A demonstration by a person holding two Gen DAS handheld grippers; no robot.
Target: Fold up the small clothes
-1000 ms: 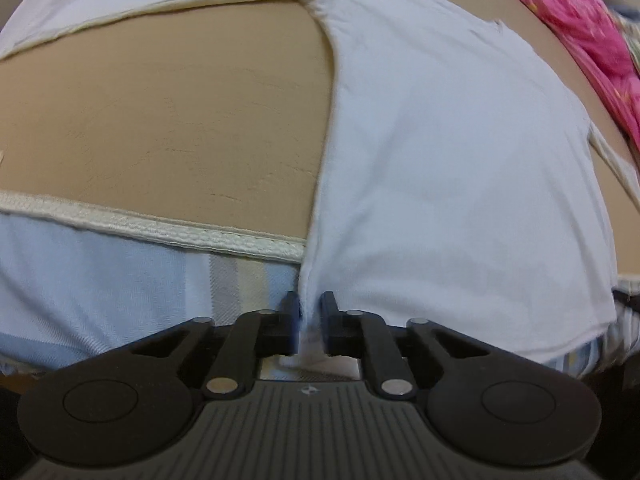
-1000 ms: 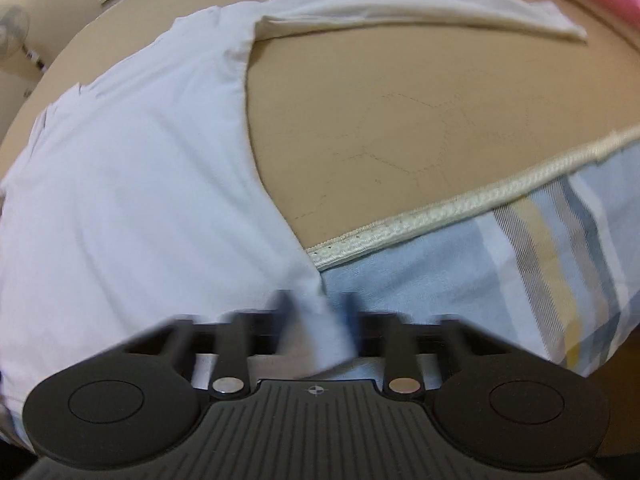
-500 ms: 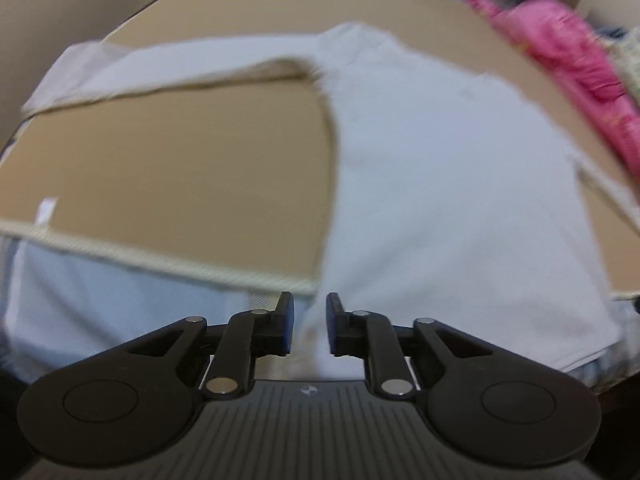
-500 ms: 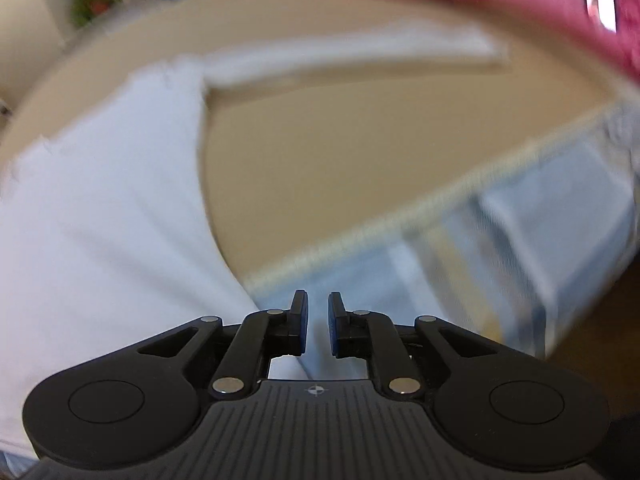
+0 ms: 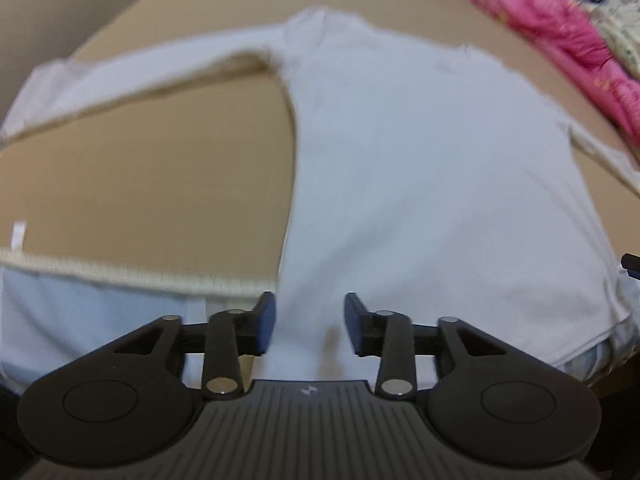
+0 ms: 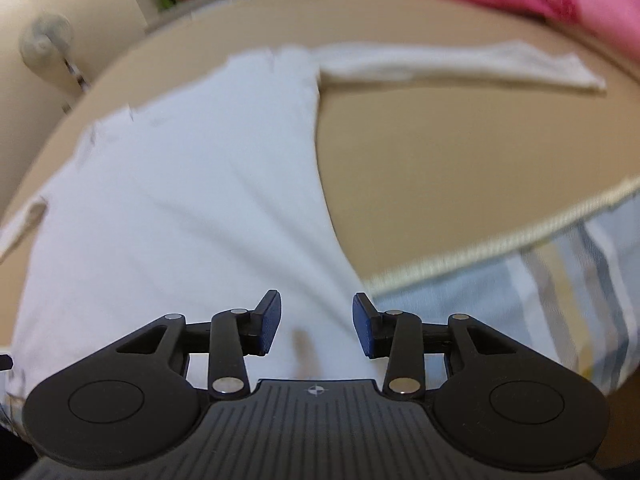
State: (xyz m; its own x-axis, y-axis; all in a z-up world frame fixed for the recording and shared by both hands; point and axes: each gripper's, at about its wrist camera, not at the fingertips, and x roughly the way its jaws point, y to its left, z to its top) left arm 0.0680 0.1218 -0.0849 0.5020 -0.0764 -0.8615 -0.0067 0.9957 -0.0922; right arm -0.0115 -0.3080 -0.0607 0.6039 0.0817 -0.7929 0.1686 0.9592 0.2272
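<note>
Left hand-held gripper (image 5: 308, 324): jaws spread partway, just been opening; nothing pinched; blue pads (image 5: 265, 322) clear of the cloth, above the left corner of the hem.
Right hand-held gripper (image 6: 316, 326): likewise spread partway, just been opening; pads (image 6: 366, 330) free of the fabric, over the right corner of the hem; nothing held.
Shirt (image 5: 420, 184): white, long-sleeved, spread flat on the tan surface (image 5: 152, 184), neck at the far side, hem hanging slightly over the near edge.
Sleeves: both stretched outward from the shoulders, left sleeve (image 5: 140, 76) toward the left edge, right sleeve (image 6: 460, 66) toward the right.
Surface edge: cream braided trim (image 6: 500, 240); below it a pale blue striped sheet (image 6: 560, 300).
Far side: heap of pink fabric (image 5: 560, 28) near the shirt's shoulder, apart from it.
Focus: both views slightly blurred.
</note>
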